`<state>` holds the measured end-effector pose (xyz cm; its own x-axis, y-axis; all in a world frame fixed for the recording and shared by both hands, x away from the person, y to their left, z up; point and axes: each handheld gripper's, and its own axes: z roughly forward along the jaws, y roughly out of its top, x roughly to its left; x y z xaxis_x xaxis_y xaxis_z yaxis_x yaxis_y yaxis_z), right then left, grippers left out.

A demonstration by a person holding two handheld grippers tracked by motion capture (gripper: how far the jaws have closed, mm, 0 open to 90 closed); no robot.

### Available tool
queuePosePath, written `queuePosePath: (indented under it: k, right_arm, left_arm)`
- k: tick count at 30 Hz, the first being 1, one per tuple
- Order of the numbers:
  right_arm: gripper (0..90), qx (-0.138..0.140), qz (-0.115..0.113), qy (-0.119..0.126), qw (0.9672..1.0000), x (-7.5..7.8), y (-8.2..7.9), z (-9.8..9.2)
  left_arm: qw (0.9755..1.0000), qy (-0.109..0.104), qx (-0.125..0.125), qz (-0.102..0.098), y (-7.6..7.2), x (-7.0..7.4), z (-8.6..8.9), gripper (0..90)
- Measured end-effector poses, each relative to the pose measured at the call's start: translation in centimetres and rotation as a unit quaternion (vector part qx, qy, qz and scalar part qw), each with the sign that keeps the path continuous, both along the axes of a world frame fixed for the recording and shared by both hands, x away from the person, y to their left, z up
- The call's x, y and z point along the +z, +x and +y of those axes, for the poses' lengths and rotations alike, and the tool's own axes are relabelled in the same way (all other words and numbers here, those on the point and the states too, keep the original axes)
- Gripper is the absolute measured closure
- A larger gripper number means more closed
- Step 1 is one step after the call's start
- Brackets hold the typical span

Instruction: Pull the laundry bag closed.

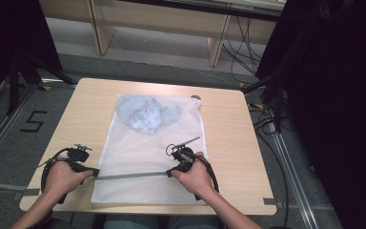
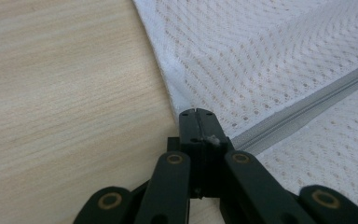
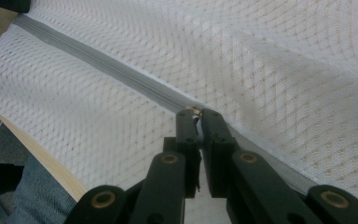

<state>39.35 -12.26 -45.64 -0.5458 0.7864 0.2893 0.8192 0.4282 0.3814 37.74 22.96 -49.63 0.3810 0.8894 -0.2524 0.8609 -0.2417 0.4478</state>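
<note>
White mesh laundry bag (image 1: 147, 157) lies flat at centre of the wooden desk (image 1: 228, 143), a bluish bundled garment (image 1: 145, 114) inside its upper part. A grey zipper (image 1: 131, 176) crosses the bag's lower part, left to right in the high view. Left hand-held gripper (image 1: 94, 172), lower left of frame, sits at the bag's left edge; in the left gripper view its jaws are pressed together on the bag's hem at the zipper's end (image 2: 200, 135). Right hand-held gripper (image 1: 170, 172), lower centre, sits on the zipper line; in the right gripper view its jaws are clamped on the small metal zipper pull (image 3: 196, 112).
</note>
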Motion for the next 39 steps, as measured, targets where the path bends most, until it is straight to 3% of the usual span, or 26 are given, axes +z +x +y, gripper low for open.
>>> queuePosePath:
  k: [2,4,6,7,9,10,15,18,22,23,24,39]
  right_arm:
    - [87.0,-0.006,-0.002,0.0,1.0,0.0,-0.1,0.1]
    - [86.9,0.014,-0.001,0.005,0.9999,0.1,0.1,-0.3]
    - [86.9,0.009,-0.003,0.003,1.0,0.1,0.0,-0.3]
    - [86.9,0.002,0.002,0.004,1.0,0.2,0.0,-0.3]
    - [86.9,0.001,-0.001,0.001,1.0,0.2,0.0,-0.3]
    - [87.0,0.005,-0.003,0.004,1.0,0.1,0.0,-0.4]
    - [86.9,0.0,-0.006,-0.003,1.0,0.1,0.0,-0.5]
    - [87.0,0.001,-0.002,0.003,1.0,0.1,0.0,-0.7]
    - [86.9,0.002,-0.003,0.002,1.0,0.1,0.0,-0.9]
    - [87.0,-0.001,-0.002,0.002,1.0,0.1,0.0,-0.9]
    - [86.9,-0.001,-0.001,0.001,1.0,0.2,0.0,-1.0]
    - [87.0,-0.02,-0.005,-0.008,0.9998,0.1,0.2,-2.2]
  left_arm:
    - [1.0,0.004,-0.005,0.003,0.0,0.1,0.1,89.7]
    - [1.0,0.005,-0.001,0.005,-0.1,0.1,0.0,89.7]
    - [1.0,0.003,-0.009,0.003,0.0,0.1,0.1,89.7]
    - [1.0,0.0,0.002,-0.001,0.0,0.0,0.0,89.7]
    - [1.0,0.005,-0.008,0.002,0.0,0.1,0.1,89.7]
    - [1.0,0.002,0.005,0.0,0.0,0.0,0.0,89.7]
    - [1.0,0.0,0.001,-0.008,-0.1,-0.1,0.1,89.7]
    - [1.0,0.003,0.009,0.001,-0.1,0.0,-0.1,89.7]
    - [1.0,0.002,0.009,0.0,-0.1,0.0,-0.1,89.7]
    - [1.0,0.007,-0.004,0.003,-0.1,0.1,0.1,89.7]
    - [1.0,0.003,0.007,0.001,-0.1,0.1,-0.1,89.7]
    - [1.0,0.006,-0.001,0.003,-0.1,0.1,0.0,89.7]
